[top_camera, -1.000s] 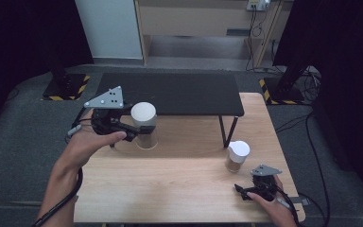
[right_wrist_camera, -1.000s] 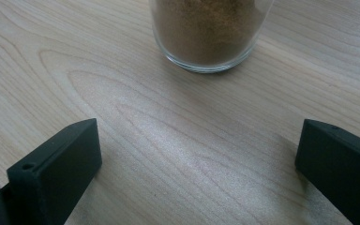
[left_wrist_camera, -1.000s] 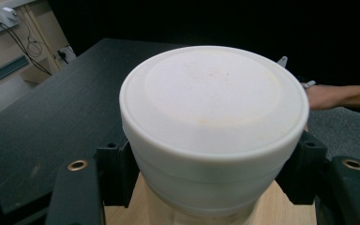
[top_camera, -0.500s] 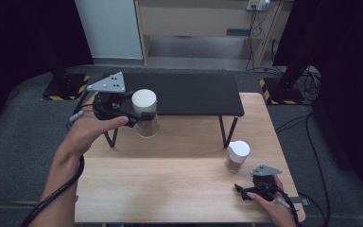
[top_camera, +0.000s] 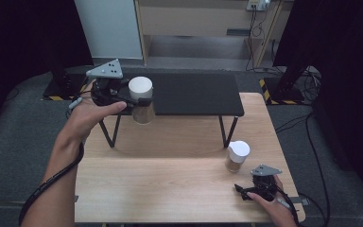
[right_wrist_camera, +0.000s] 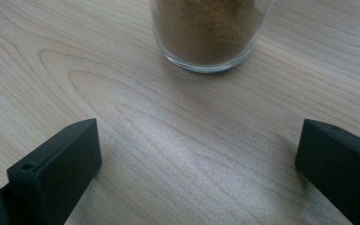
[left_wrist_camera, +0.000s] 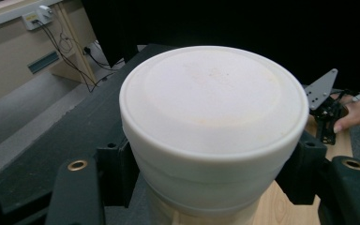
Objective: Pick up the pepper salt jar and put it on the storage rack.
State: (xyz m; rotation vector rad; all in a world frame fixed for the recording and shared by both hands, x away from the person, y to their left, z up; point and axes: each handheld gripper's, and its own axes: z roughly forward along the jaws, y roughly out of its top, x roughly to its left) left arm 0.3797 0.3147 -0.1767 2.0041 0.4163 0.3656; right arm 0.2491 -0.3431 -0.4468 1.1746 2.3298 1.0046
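Left gripper (top_camera: 139, 101) clamped on round white-lidded glass jar (top_camera: 142, 101) over matte black shelf (top_camera: 194, 94); right gripper (top_camera: 246, 191) jaws apart on woodgrain table (top_camera: 170, 179).

The bench (top_camera: 170, 189) is pale wood with a fine wavy grain and a smooth, softly sheened finish. On its far edge stands a low shelf (top_camera: 194, 94) with a matt black, slightly rough top on thin dark legs. The held jar (top_camera: 142, 101) is clear glass with a smooth, matt off-white plastic lid; the second jar (top_camera: 237, 156), near the right edge, looks the same, with a fine brown powder inside. The jaws are matt black plastic. The floor (top_camera: 23, 123) is rough grey carpet.
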